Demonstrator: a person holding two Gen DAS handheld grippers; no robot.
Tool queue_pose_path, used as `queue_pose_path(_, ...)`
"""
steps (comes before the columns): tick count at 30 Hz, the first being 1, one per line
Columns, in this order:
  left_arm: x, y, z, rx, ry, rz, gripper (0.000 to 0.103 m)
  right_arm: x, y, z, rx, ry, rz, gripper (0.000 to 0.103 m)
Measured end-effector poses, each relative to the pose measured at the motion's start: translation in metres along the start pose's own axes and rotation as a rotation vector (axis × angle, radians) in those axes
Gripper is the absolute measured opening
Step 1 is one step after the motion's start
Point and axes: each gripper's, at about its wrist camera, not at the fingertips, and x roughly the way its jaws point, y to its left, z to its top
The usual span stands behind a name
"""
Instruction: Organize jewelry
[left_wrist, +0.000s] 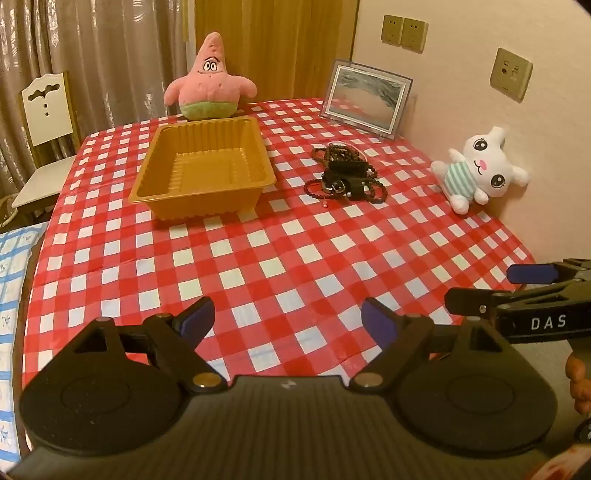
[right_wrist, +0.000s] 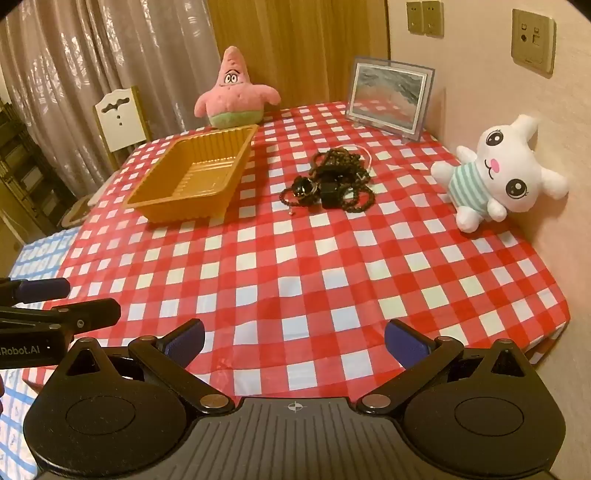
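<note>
Red-and-white checked plastic tablecloth (left_wrist: 280, 258) fills the left wrist view, and the left gripper (left_wrist: 287, 319) hangs over its near edge with both blue pads spread wide and nothing between them. Straight ahead of the jaws and well apart from them lies the jewelry pile (left_wrist: 345, 173): dark bead strands tangled around a black buckled strap. The empty golden plastic tray (left_wrist: 203, 166) sits ahead and off toward the left jaw, near the pile but not touching it, which reads as the place the pieces should go. A pink starfish plush (left_wrist: 208, 83) stands just behind the tray, a sand-picture frame (left_wrist: 365, 96) is propped beyond the pile, and a white bunny plush (left_wrist: 480, 170) leans at the wall far out on the right-jaw side. The cloth between jaws and pile is bare, so a forward reach looks unobstructed. The right gripper (left_wrist: 532, 273) shows at the right edge.

In the right wrist view the right gripper (right_wrist: 294, 341) is likewise spread wide and empty above the table's near edge. The jewelry pile (right_wrist: 328, 184) lies dead ahead, the golden plastic tray (right_wrist: 195, 177) toward the left jaw, the white bunny plush (right_wrist: 506, 173) beyond the right jaw. The left gripper (right_wrist: 55, 299) pokes in low at the left edge, so the two tools sit near each other and would need care if both go forward. The cloth drops away close beside the right jaw.
</note>
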Motion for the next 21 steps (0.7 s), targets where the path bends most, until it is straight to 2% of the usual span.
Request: queue_pose_path(21,0.0022,-0.0028,-0.0002,0.005,-0.004,0.003,0.085,0.0029,-0.0008,0.0033,0.006,0.007,0.004,0.103)
